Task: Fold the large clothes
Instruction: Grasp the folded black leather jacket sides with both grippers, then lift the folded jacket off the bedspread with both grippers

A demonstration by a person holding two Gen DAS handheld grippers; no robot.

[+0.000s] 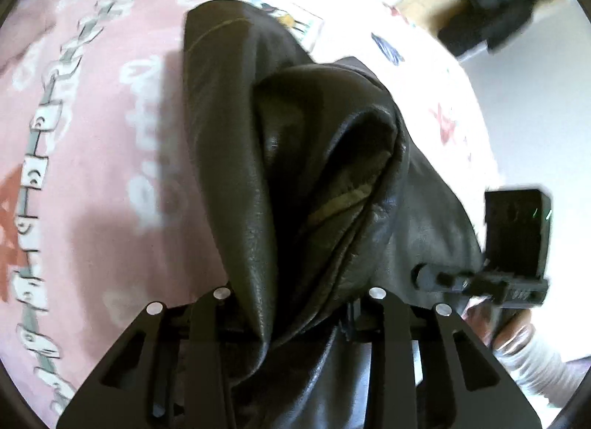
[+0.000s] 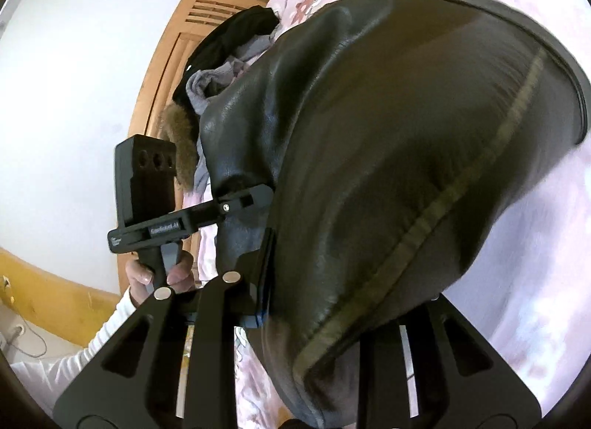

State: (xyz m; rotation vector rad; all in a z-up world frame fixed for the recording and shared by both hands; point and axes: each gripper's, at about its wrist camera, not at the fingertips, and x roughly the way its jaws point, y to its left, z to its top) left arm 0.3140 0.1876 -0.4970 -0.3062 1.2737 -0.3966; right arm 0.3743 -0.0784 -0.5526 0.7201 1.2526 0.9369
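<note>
Leather, or something very like it: the dark jacket (image 1: 280, 155) I'm handling has a faint sheen and falls in thick, rounded folds, so I judge it heavy for a garment, supple but with enough body to resist a sharp crease, and rather slick under the pads. It hangs between my two tools above the pink printed bed cover (image 1: 92, 133), its far edge apparently resting on the bed.

My left tongs (image 1: 295, 322) are clamped on a bunched fold of it; the material bulges straight out from between the fingers. My right tongs (image 2: 314, 318) are likewise closed on the jacket, gripping near a pale stitched seam (image 2: 424, 222) that runs along one edge, with the cloth draping over the right finger. In each view I can see the other tool alongside, biting the same edge.

Seams and hems look like the best places to hold, since they are thicker and less likely to slide out. A pinch on a single smooth layer would probably creep under the weight. A pile of other clothes (image 2: 229, 59), one with a fur trim, sits farther up the bed.
</note>
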